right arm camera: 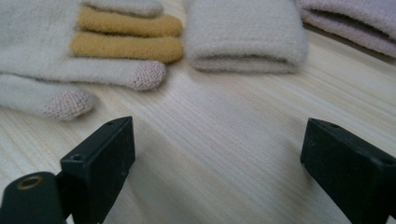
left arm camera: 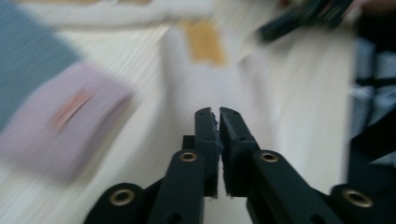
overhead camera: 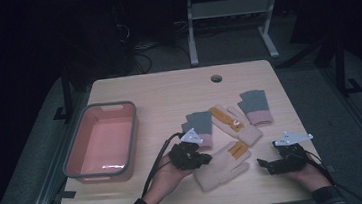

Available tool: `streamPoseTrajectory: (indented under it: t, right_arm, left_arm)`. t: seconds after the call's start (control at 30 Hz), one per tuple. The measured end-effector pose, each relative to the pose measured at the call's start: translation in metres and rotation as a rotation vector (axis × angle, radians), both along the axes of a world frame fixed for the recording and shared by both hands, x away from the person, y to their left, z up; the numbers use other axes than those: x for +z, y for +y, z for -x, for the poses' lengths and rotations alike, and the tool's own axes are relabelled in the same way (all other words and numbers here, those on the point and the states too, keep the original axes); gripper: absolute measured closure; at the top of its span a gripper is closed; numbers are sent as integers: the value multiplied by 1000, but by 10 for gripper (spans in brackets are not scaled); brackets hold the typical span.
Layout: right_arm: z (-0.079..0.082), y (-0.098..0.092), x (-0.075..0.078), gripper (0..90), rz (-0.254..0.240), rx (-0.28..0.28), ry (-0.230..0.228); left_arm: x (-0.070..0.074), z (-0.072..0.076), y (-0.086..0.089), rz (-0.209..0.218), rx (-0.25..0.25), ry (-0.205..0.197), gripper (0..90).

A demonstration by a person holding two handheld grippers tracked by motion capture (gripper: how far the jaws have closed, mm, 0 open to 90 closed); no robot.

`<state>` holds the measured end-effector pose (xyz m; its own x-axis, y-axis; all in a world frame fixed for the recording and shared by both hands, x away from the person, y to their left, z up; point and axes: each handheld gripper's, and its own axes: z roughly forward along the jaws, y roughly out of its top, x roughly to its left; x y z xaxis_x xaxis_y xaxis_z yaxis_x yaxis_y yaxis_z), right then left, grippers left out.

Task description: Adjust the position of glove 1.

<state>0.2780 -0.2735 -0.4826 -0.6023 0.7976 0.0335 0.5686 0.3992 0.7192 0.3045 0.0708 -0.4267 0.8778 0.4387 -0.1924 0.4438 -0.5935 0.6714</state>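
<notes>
Left gripper [overhead camera: 205, 158], jaws pressed together with nothing between them, sits at the cream glove [overhead camera: 223, 166] at lower centre; right gripper [overhead camera: 262, 164] waits with jaws apart. Closed like that, it may just shove the glove instead of catching it.

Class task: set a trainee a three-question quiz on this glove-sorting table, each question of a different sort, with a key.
1. True or false: the left gripper has its jaws shut with nothing between them.
2. Which glove lies nearest the right gripper? A) the grey and pink glove B) the cream glove with mustard fingers C) a black glove
3. Fill in: the pink bin with the grey rim stands on the table's ____ side in the high view.

Key: 1 true; 2 B; 3 left.
</notes>
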Motion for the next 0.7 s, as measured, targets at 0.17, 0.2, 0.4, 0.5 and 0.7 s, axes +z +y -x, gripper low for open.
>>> streamPoseTrajectory:
  t: [0.17,0.2,0.4,0.5,0.7]
  right_arm:
    - [0,1,1,143,4,-1,6]
    - [1,0,3,216,8,13,10]
    - [9,8,24,749,-63,98,19]
    - [8,21,25,865,-76,159,41]
    - [-4,47,22,898,-72,207,82]
  left_arm:
    - [-17,-3,22,-52,31,32,892]
    - [-19,-3,24,-50,33,39,892]
    - [-21,-2,23,-41,23,46,892]
    - [-22,-2,22,-42,22,48,892]
    - [-23,0,21,-47,-4,60,892]
